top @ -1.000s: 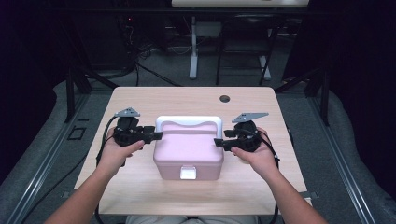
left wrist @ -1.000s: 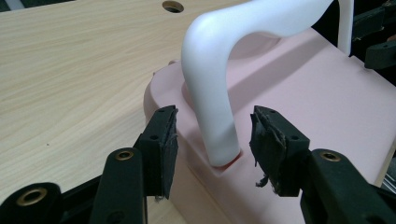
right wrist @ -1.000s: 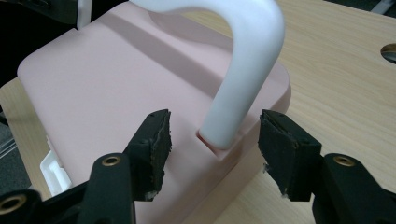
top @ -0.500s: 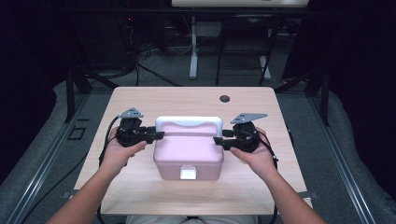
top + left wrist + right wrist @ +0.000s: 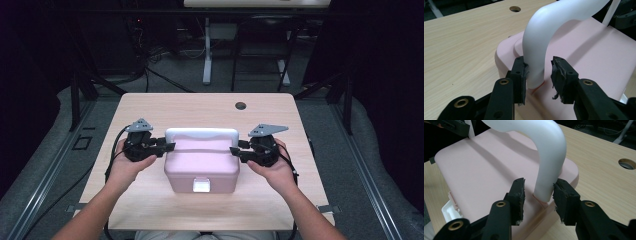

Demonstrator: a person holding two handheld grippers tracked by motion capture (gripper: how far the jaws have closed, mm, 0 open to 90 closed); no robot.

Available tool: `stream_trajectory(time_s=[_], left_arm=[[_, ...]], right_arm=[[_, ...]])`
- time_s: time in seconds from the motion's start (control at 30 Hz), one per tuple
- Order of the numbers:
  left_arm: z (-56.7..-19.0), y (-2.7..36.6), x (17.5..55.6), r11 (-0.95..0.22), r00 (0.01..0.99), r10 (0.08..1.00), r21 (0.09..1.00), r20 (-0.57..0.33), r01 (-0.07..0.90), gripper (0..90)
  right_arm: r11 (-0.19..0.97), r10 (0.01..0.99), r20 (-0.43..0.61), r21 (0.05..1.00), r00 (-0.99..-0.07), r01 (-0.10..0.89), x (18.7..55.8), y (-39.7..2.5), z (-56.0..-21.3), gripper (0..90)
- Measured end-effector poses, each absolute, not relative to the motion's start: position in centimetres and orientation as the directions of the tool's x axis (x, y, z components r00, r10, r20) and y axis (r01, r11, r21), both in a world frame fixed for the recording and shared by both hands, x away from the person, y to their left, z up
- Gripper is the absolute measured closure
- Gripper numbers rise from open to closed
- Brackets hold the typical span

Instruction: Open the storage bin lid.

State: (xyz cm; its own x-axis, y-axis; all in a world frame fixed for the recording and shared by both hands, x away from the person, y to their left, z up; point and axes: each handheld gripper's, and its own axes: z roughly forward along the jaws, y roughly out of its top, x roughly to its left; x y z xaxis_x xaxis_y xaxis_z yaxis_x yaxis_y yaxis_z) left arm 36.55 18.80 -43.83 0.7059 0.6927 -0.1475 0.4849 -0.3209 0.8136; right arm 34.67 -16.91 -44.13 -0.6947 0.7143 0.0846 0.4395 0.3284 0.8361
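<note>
A pale wooden tabletop (image 5: 150, 210) carries a pink box (image 5: 201, 167) that sits midway between the left and right edges and closer to the near edge than to the far one. The box has a flat lid and a small white latch (image 5: 202, 186) on its near wall, facing the person. A white handle (image 5: 201, 134) arches over the far part of the lid, its two ends coming down at the left and right sides of the box. The left gripper (image 5: 169, 146), held in the person's left hand (image 5: 125, 167), reaches in from the left edge's side; in the left gripper view its jaws stand apart around the left end of the handle (image 5: 541, 47), one pad touching it and the other just clear of it. The right gripper (image 5: 234, 152), held in the right hand (image 5: 275, 170), comes in from the right; in the right gripper view its jaws are also apart, straddling the right end of the handle (image 5: 550, 162), with a gap on one side and near contact on the other. A small round hole (image 5: 240, 106) lies near the far edge of the tabletop, well apart from the box.
</note>
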Motion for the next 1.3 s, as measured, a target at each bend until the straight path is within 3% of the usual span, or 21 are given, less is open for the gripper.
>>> stream_trajectory(time_s=[0.5,1.3], left_arm=[[-44.5,18.7,36.8,-0.317,0.696,0.705,0.818,-0.136,0.481,70.7],[-44.2,19.0,35.9,-0.327,0.700,0.698,0.804,-0.149,0.497,73.1]], right_arm=[[0.302,0.730,0.102,0.839,-0.676,0.452,35.0,-17.0,-44.6,71.7],[0.288,0.728,0.118,0.841,-0.675,0.458,34.0,-16.9,-44.7,73.5]])
